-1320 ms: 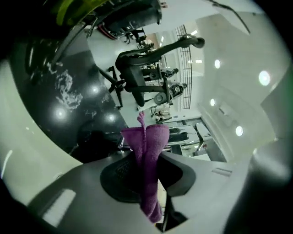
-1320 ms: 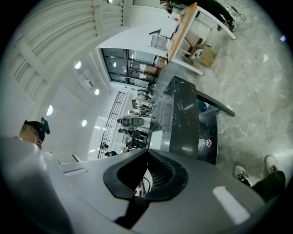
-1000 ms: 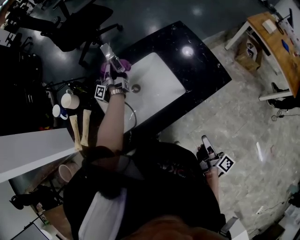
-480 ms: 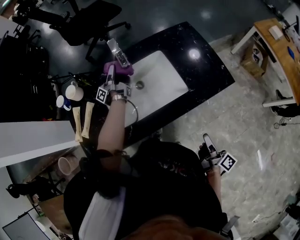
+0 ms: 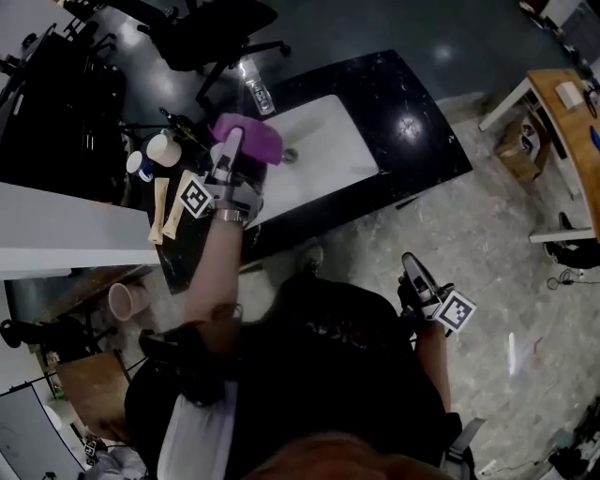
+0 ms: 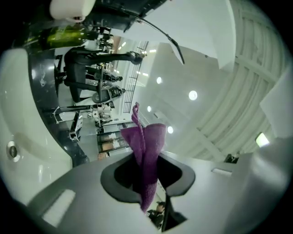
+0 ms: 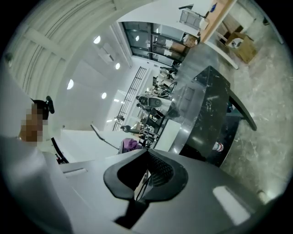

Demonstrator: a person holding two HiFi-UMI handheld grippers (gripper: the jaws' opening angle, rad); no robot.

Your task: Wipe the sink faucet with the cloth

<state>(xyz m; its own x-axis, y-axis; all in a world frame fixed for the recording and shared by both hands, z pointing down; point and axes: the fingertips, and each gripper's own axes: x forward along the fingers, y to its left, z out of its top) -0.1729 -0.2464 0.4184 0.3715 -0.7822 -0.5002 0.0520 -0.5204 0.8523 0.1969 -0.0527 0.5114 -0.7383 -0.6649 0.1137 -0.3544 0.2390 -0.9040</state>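
A purple cloth (image 5: 253, 139) hangs bunched in my left gripper (image 5: 232, 142), which is shut on it and raised above the left end of the white sink (image 5: 328, 155). The chrome faucet (image 5: 256, 92) stands apart from the cloth, at the far rim of the basin. In the left gripper view the cloth (image 6: 149, 137) stands up between the jaws of the left gripper (image 6: 146, 161), with the basin (image 6: 27, 114) and its drain (image 6: 12, 151) at the left. My right gripper (image 5: 411, 264) is shut and empty, held low beside the person's body over the floor. Its pads (image 7: 158, 170) meet in the right gripper view.
The sink sits in a black counter (image 5: 412, 122). Left of it are two mugs (image 5: 161, 148), two beige packets (image 5: 167, 208) and a pink cup (image 5: 125, 300). An office chair (image 5: 211, 23) stands beyond the counter. A wooden table (image 5: 562, 131) and a cardboard box (image 5: 516, 141) are at the right.
My left gripper has lifted the cloth up and away from the faucet, towards the person. The right gripper has risen a little and rolled.
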